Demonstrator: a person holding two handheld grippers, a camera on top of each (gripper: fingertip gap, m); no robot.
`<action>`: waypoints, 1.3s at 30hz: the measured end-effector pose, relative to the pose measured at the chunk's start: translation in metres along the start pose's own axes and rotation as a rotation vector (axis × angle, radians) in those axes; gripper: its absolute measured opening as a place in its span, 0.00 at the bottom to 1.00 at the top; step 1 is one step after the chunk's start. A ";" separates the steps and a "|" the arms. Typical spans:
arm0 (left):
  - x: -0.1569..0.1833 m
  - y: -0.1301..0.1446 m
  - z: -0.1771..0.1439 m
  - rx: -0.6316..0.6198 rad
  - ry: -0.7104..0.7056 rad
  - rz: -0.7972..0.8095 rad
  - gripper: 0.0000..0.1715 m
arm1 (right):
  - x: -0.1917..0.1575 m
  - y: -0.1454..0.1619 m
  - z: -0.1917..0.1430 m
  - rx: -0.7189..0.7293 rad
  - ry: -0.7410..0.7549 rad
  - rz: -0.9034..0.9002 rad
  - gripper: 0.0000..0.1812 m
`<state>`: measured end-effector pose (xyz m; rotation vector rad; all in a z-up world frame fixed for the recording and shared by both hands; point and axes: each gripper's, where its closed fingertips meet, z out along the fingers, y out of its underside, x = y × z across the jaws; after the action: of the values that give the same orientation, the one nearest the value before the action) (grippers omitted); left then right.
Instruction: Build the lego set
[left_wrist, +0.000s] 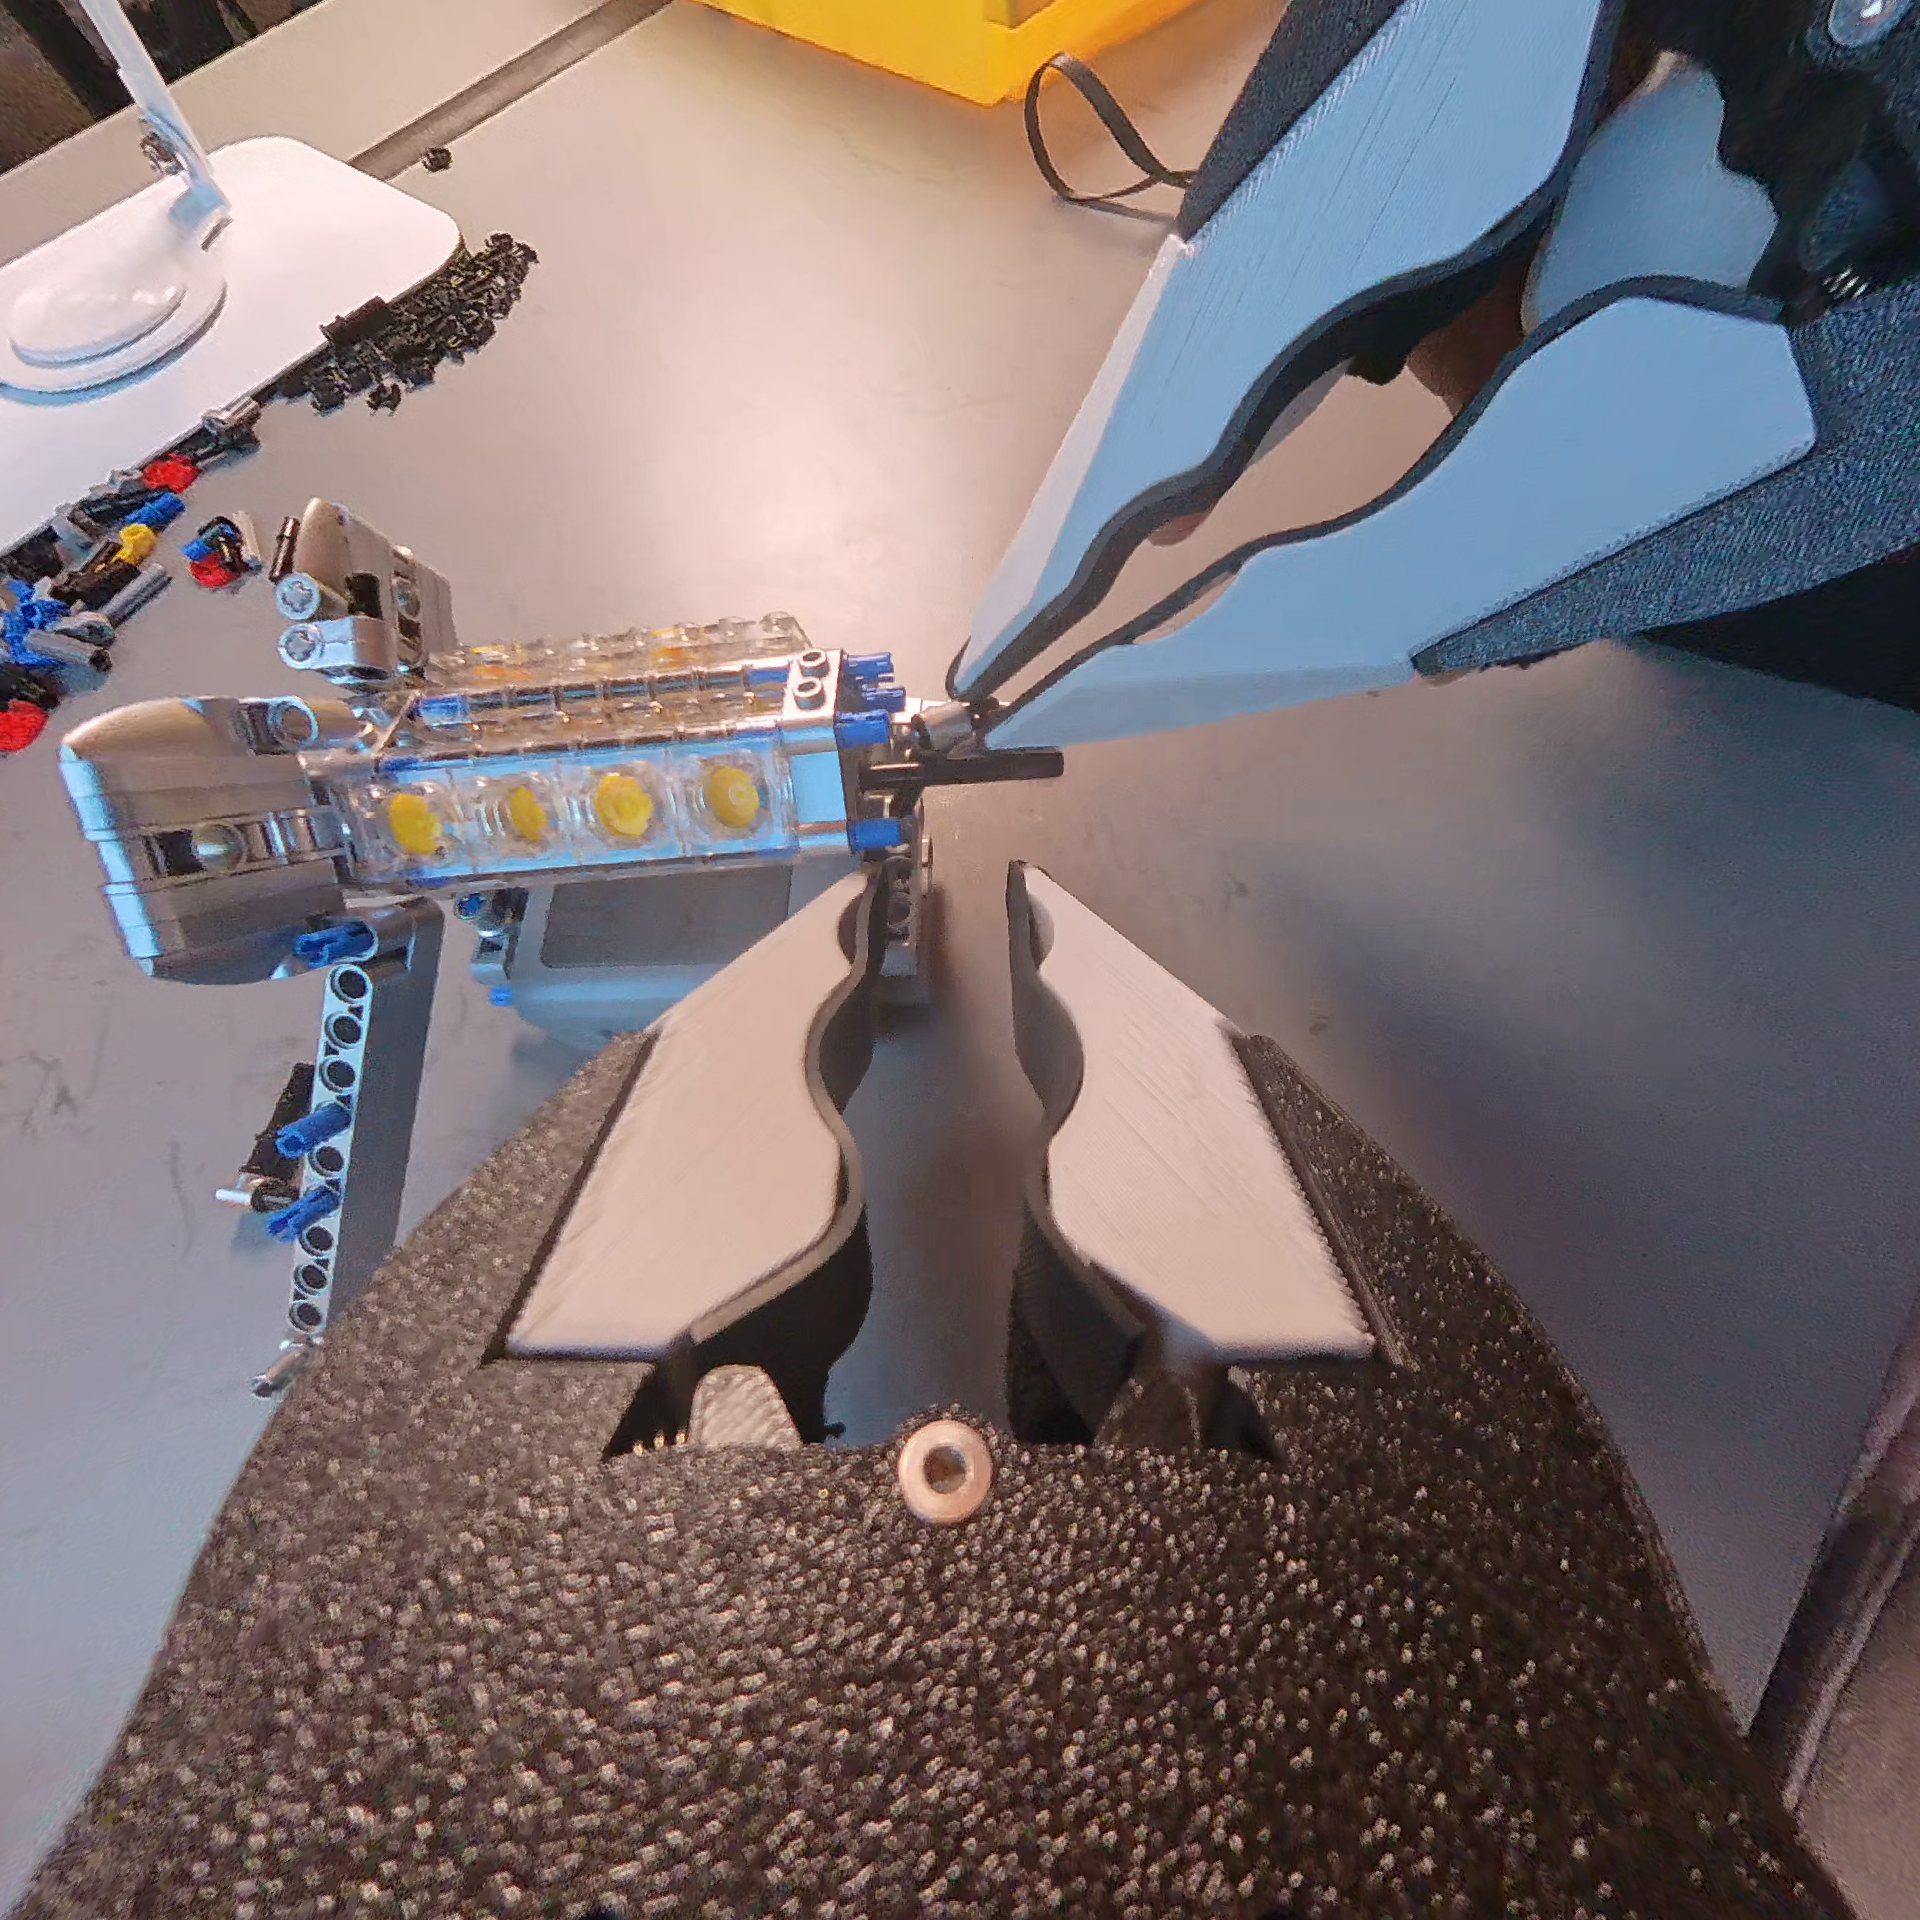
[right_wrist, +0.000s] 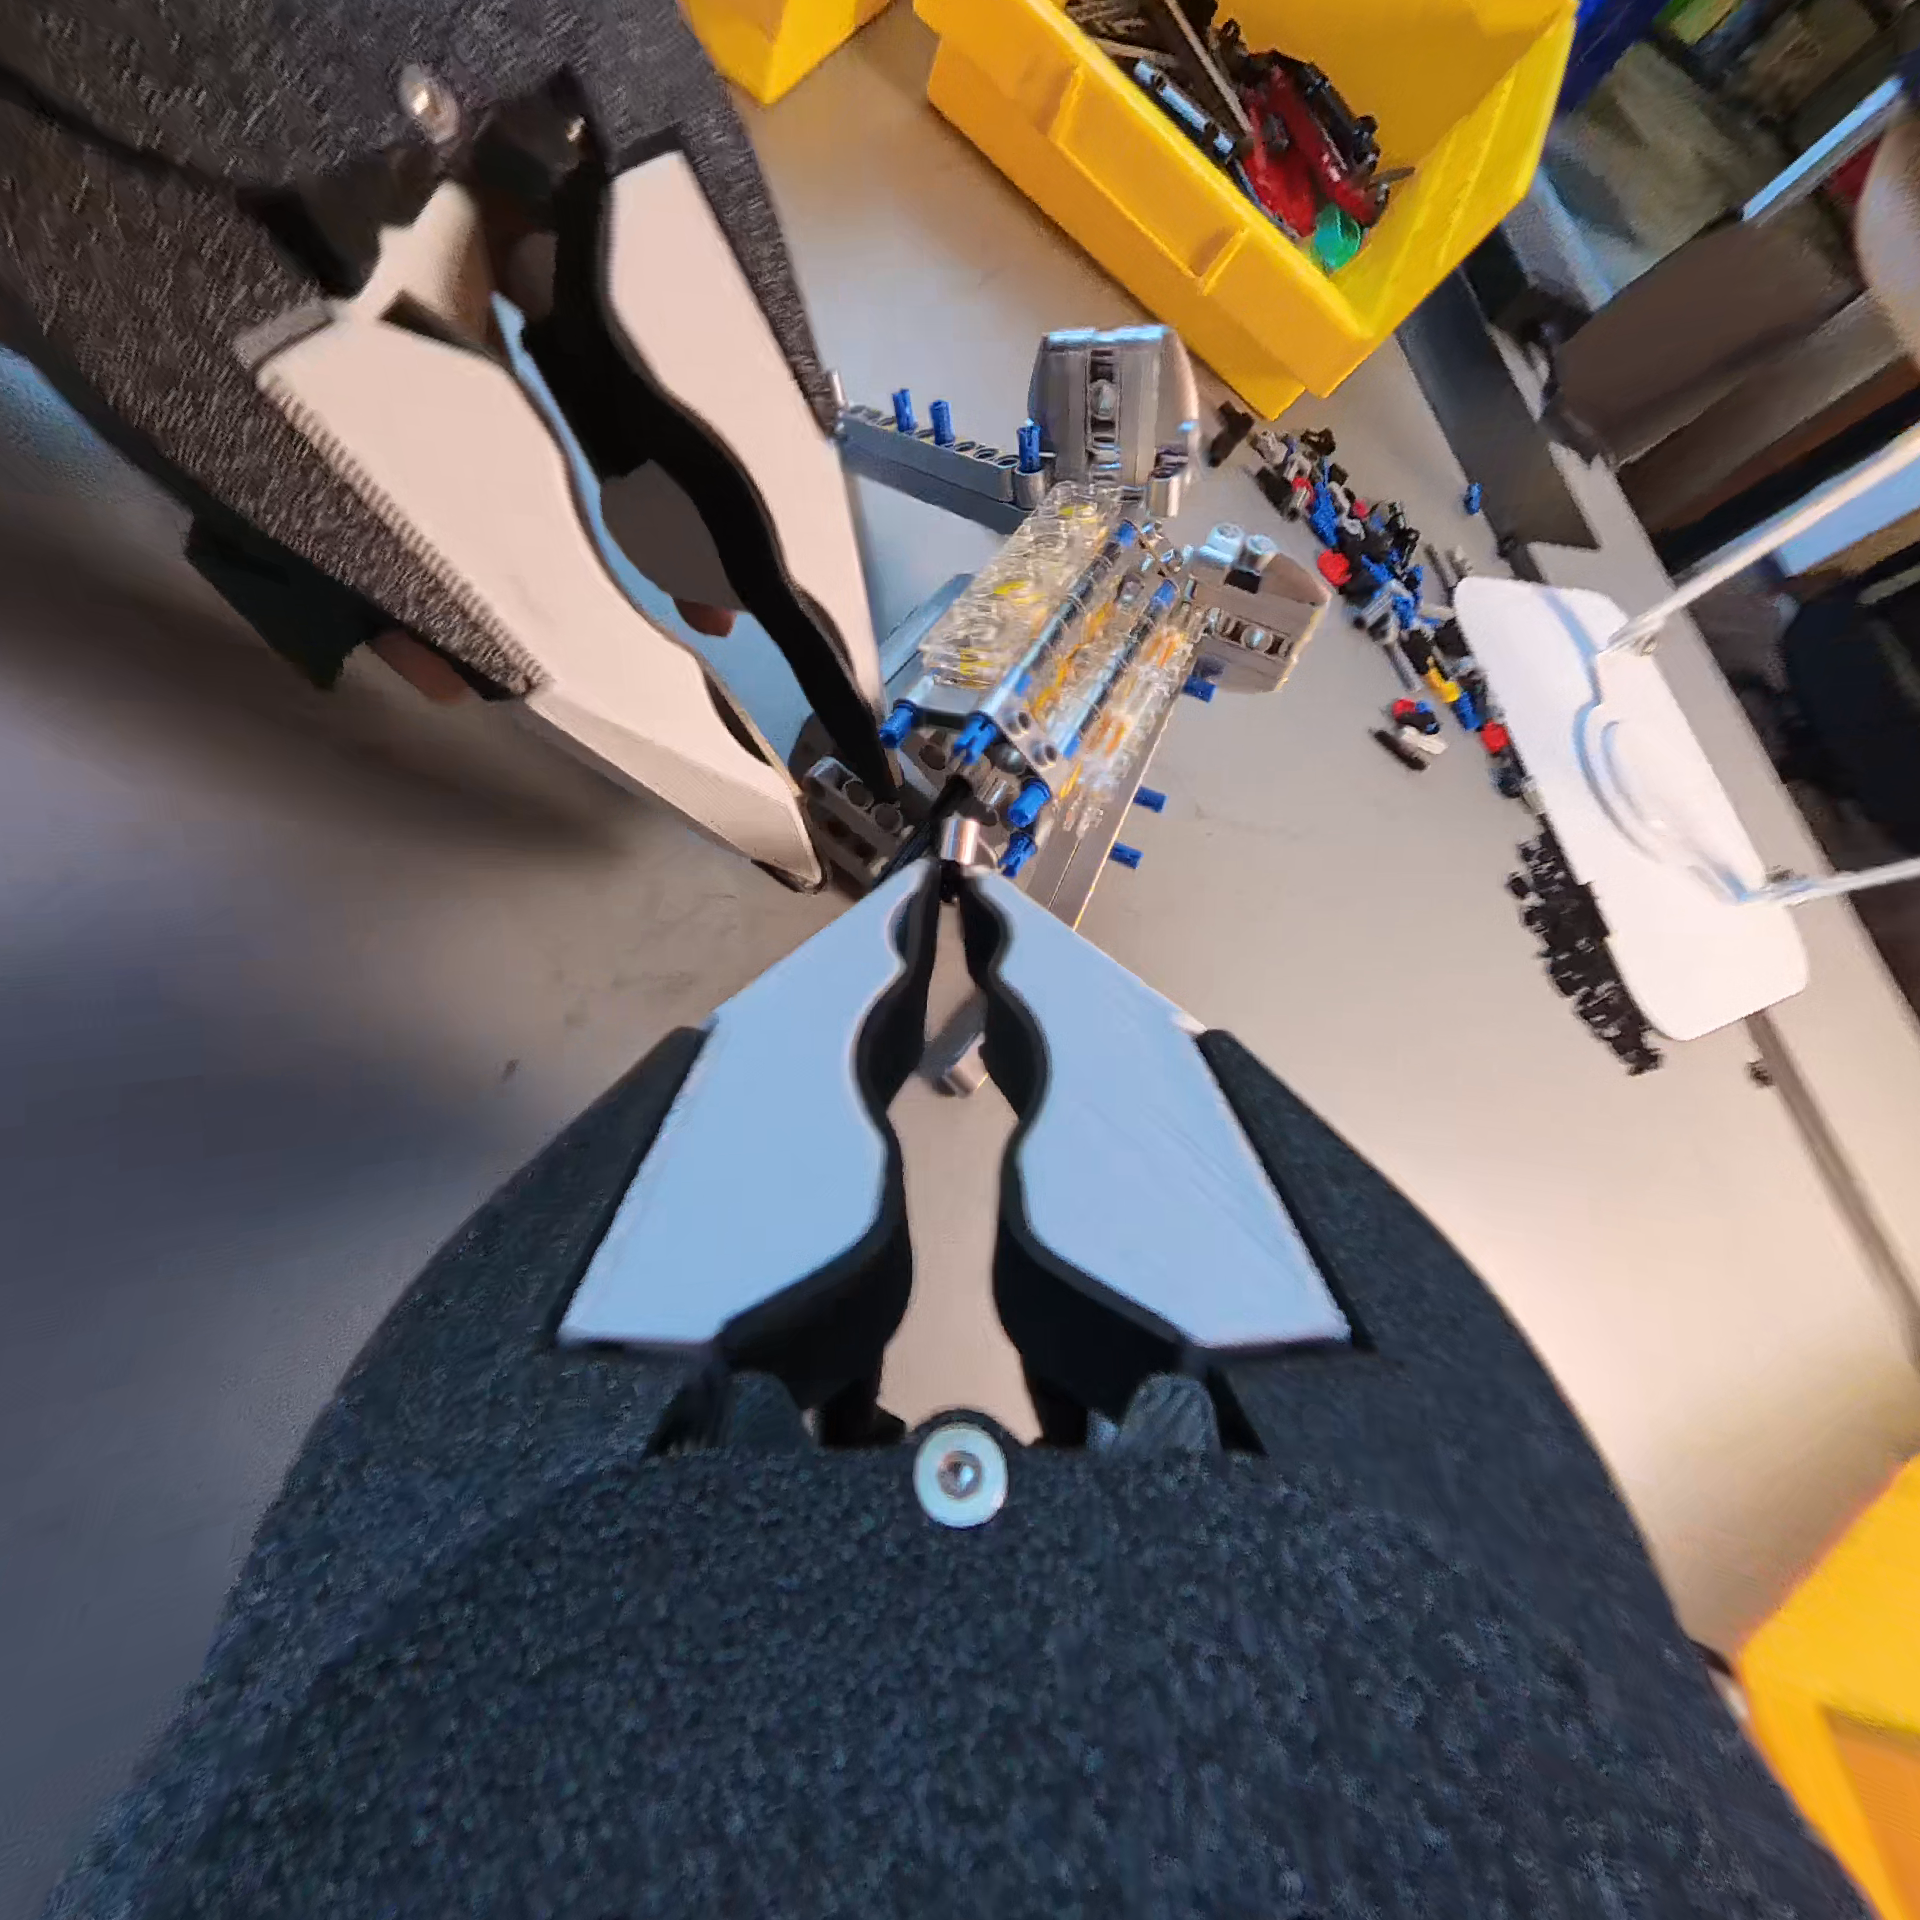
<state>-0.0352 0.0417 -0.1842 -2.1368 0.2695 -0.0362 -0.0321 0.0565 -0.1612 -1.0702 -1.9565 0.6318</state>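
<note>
Up close in the left wrist view, the left gripper (left_wrist: 940, 883) stands spread beside the grey beam (left_wrist: 902, 914) under the brick model (left_wrist: 582, 790); in the right wrist view, the right gripper (right_wrist: 948, 883) pinches a small grey bush (right_wrist: 964, 837) on the model's black axle (right_wrist: 925, 831), on the table (right_wrist: 1299, 1143).

We see bare worktop (left_wrist: 1351, 935) to the right of the left hand-held gripper (left_wrist: 940, 883). Ahead of it the brick model (left_wrist: 582, 800) blocks the way, with the right hand-held gripper (left_wrist: 961, 712) at the model's end. Loose parts (left_wrist: 416, 322) and a white stand base (left_wrist: 208, 239) crowd the far left.
</note>
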 end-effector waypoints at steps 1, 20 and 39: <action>0.000 0.000 -0.001 0.005 -0.009 0.001 0.12 | 0.002 0.000 -0.002 0.014 -0.017 0.060 0.00; 0.000 0.006 -0.020 0.032 -0.048 0.027 0.12 | 0.048 0.071 0.000 -0.215 -0.025 0.298 0.13; 0.044 -0.016 -0.029 0.170 0.160 0.118 0.13 | -0.033 -0.005 -0.045 0.087 -0.261 -0.131 0.05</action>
<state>0.0071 0.0165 -0.1585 -1.9484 0.4700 -0.1567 0.0137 0.0282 -0.1457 -0.8318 -2.1798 0.8098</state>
